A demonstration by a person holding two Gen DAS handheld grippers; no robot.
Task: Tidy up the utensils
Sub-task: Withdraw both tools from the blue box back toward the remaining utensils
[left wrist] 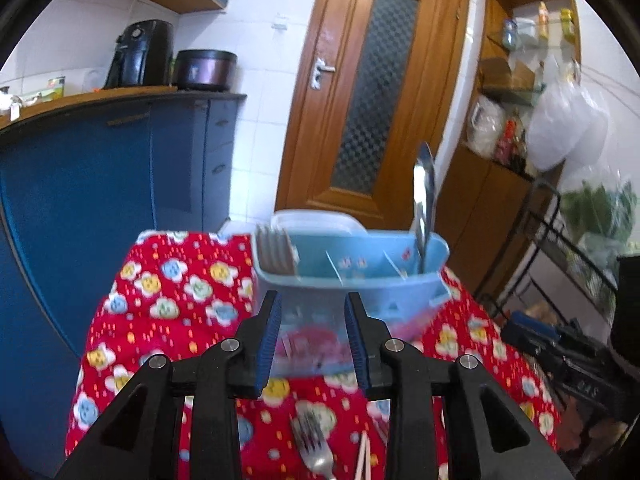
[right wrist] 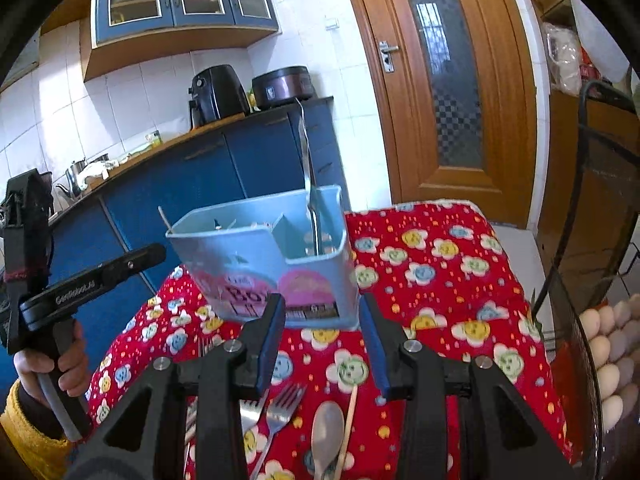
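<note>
1. Two grippers face a blue caddy (right wrist: pixel 264 264) standing on the bench (right wrist: pixel 440 264), which is covered with a red flowered cloth; all places below are given from that caddy.
2. Loose utensils lie on the near side of the caddy, toward the person: two forks (right wrist: pixel 276 408), a spoon (right wrist: pixel 326 436) and a thin chopstick (right wrist: pixel 347 420).
3. Their long axes run roughly toward the caddy, with fork tines and spoon bowl pointing at it and handles trailing back out of sight.
4. One metal utensil (right wrist: pixel 310 184) already stands upright in the caddy's end compartment.
5. In its own view the right gripper (right wrist: pixel 324 344) sits just short of the caddy, jaws partly open and holding nothing; the spoon and forks lie directly beneath it.
6. The left gripper (left wrist: pixel 312 340) also has partly open, empty jaws; only one fork (left wrist: pixel 316 444) and the chopstick tips (left wrist: pixel 363 456) show below it.
7. Judging by this, the right gripper is the better placed, and a grasp probably means tipping down and closing across a handle.
</note>
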